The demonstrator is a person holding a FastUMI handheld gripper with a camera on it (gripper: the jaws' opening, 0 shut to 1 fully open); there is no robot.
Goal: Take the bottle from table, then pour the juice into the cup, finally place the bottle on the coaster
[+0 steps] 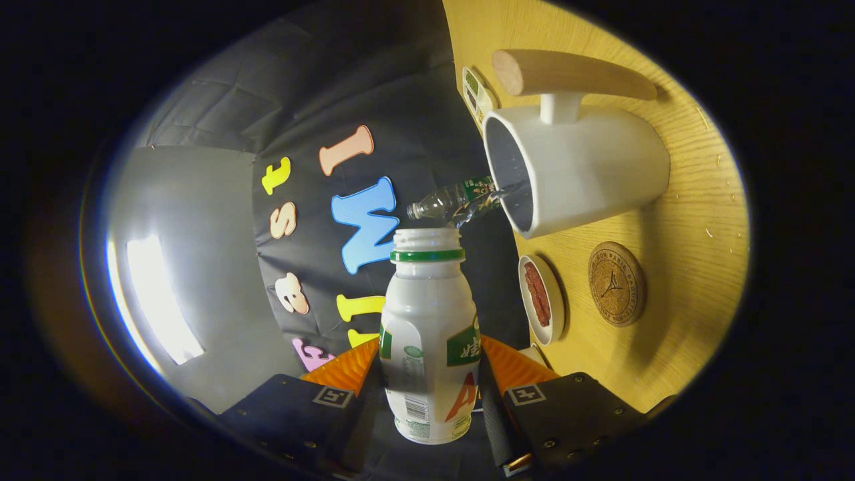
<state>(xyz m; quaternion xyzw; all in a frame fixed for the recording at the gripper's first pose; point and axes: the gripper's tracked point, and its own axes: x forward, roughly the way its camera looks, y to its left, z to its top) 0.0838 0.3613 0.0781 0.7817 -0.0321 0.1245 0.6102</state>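
Observation:
My gripper (427, 366) is shut on a white plastic bottle (427, 334) with a green neck ring and no cap; both fingers press on its sides. The view is rolled, so the wooden table (695, 220) stands on edge beside the bottle, and the bottle lies about level with the tabletop. Beyond and to the side of the bottle's mouth stands the white cup (588, 170) with a wooden handle (574, 75), its opening turned toward the bottle. I see no juice flowing. The round cork coaster (616, 283) lies on the table near the cup.
A small white dish (541, 302) with something red in it sits between the coaster and the table's edge. A clear plastic bottle (451, 200) shows just past the cup's rim. A small white and green item (477, 93) lies by the cup's far side.

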